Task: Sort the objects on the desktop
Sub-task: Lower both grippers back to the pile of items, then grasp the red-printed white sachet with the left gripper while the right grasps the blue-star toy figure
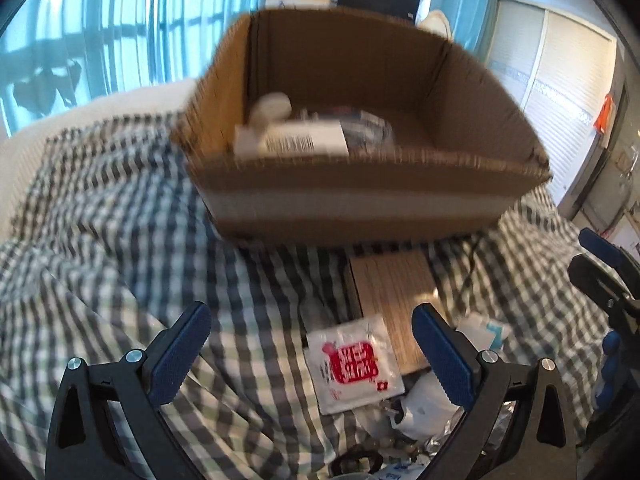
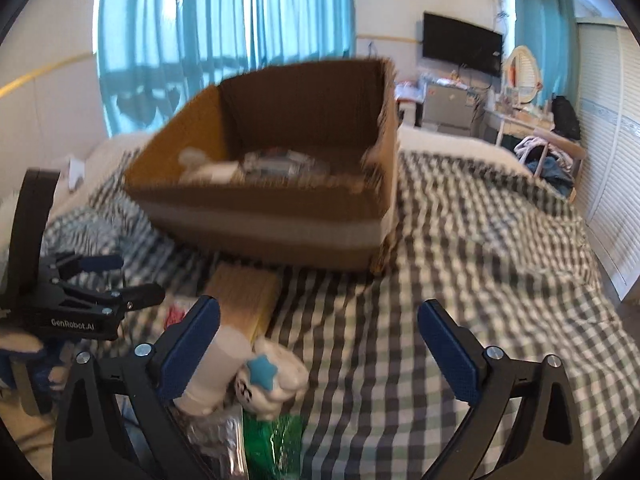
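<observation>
In the left wrist view, the left gripper (image 1: 312,354) fills the bottom of the frame, its blue-padded fingers spread wide with nothing between them. Above it, at the upper centre, an open cardboard box (image 1: 360,200) sits on a bed covered by a checked blanket (image 1: 120,220). Inside the box, toward its left side, lie a white roll (image 1: 272,106), a white carton with a barcode (image 1: 296,140) and a clear packet, all blurred. Just below the box a wooden board (image 1: 394,284) lies on the blanket, and a white sachet with a red label (image 1: 354,364) rests beside it at lower centre. A white plug (image 1: 420,404) lies just right of the sachet. The right gripper (image 1: 608,292) shows at the right edge.

In the right wrist view, the left gripper (image 2: 96,280) sits at the left edge. The right gripper (image 2: 320,346) spans the bottom, wide open and empty. Behind its left finger stand a white bottle (image 2: 216,364) and a white toy with a blue star (image 2: 272,380), touching each other, with a green wrapper (image 2: 276,440) below them. The box (image 2: 260,220) sits at centre.
</observation>
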